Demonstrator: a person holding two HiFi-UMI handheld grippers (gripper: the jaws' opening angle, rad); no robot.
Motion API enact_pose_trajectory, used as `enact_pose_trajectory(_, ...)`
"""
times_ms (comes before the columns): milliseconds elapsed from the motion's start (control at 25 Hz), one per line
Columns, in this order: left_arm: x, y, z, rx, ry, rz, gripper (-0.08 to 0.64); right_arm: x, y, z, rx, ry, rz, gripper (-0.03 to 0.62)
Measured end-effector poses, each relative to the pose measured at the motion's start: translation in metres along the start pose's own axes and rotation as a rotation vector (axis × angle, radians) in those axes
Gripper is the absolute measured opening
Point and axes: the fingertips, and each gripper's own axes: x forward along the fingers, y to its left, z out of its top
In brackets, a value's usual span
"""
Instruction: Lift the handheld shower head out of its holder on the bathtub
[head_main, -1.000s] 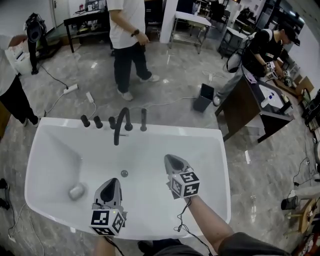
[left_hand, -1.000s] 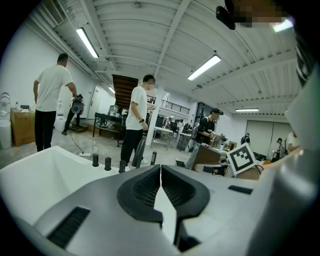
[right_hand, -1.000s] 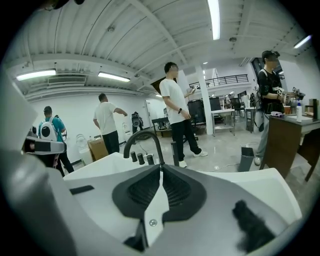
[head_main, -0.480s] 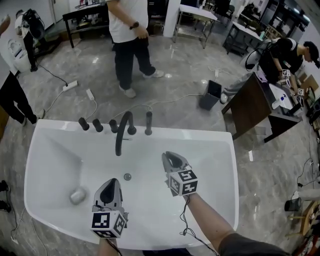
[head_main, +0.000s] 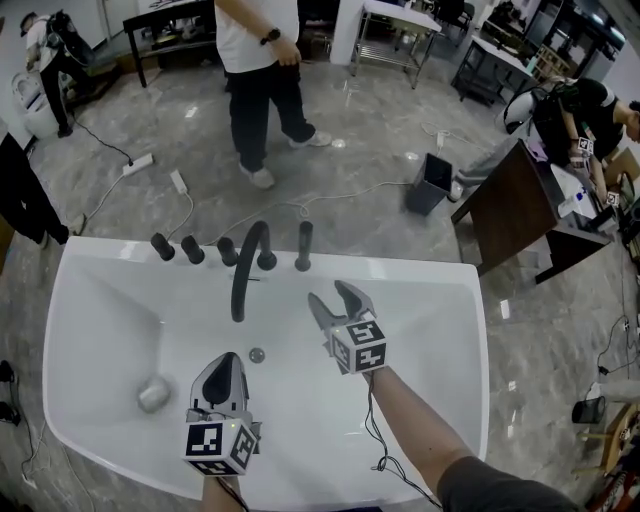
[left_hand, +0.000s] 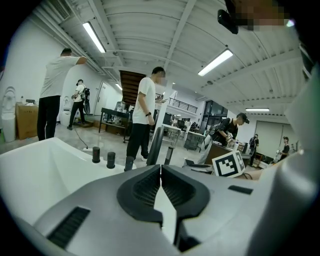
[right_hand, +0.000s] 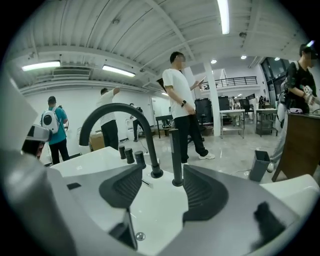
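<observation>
The handheld shower head (head_main: 303, 245) is a slim black stick standing upright in its holder on the white bathtub's (head_main: 430, 275) far rim, just right of the arched black faucet (head_main: 245, 262). My right gripper (head_main: 331, 296) hovers over the tub a short way in front of it, its jaws opening wide with nothing between them. In the right gripper view, the shower head (right_hand: 175, 156) shows through the gap of the right gripper (right_hand: 162, 170), still apart from the pads. My left gripper (head_main: 224, 360) is shut and empty, lower left over the tub; in the left gripper view (left_hand: 160, 181) its pads meet.
Three black knobs (head_main: 192, 250) stand on the rim left of the faucet. The drain (head_main: 257, 354) and a grey round object (head_main: 152, 392) lie in the tub. A person (head_main: 258, 80) stands beyond, with floor cables, a black bin (head_main: 434, 184) and a dark desk (head_main: 515, 210).
My right gripper's jaws have gone from shut to wide open, and it has moved forward toward the shower head. The left gripper has stayed shut and shifted slightly forward.
</observation>
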Motion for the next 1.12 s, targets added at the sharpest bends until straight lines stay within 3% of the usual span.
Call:
enact_pose_trajectory(160,0.015,0.008,-0.007,0.041,0.009,-0.001,0.017,0.024,-0.009,-0.004,0.019,-0.002,-0.024,0.245)
enact_pose_trajectory(480,0.032,0.032,-0.017,-0.004,-0.018,0.032,0.017,0.077,-0.031,-0.011,-0.012,-0.002,-0.075,0.242)
enact_pose_trajectory(1120,0.044,0.041,-0.034,0.001,-0.008,0.037,0.017,0.143,-0.046,-0.008,-0.061,-0.001,-0.1,0.239)
